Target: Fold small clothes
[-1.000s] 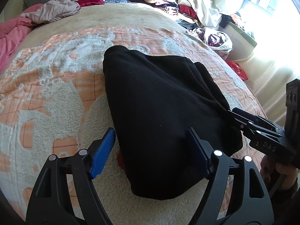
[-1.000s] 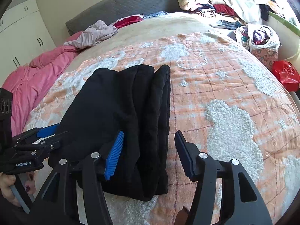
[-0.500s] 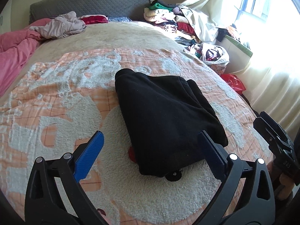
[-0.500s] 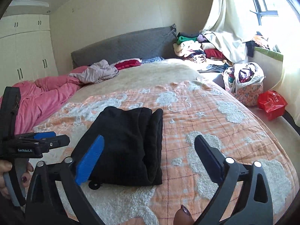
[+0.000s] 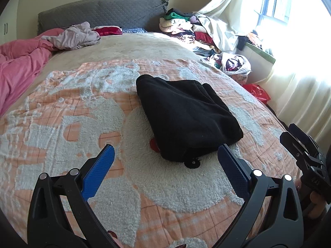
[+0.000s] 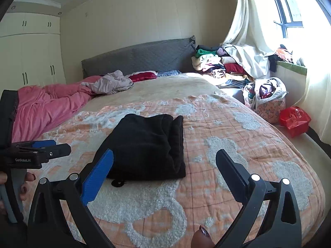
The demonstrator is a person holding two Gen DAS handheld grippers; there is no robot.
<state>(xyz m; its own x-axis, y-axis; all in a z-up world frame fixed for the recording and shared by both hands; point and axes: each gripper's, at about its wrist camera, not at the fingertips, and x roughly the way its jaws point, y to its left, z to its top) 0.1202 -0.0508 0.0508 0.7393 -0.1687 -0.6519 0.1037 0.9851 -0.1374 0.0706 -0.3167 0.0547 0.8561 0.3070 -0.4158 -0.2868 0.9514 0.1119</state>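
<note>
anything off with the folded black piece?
Mostly tidy: the black garment lies folded on the orange blanket. One oddity: a small black bit pokes out from under its near edge. Both tools are open and clear of it.

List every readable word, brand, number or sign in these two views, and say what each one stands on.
"GenRobot.AI": white print on the side of the left gripper, seen in the right wrist view.
Embossed marks on the body of the right gripper, in the left wrist view: too faint to read.
Print on the red bag by the window: too small to read.
Nothing readable on the black garment or the blanket.
</note>
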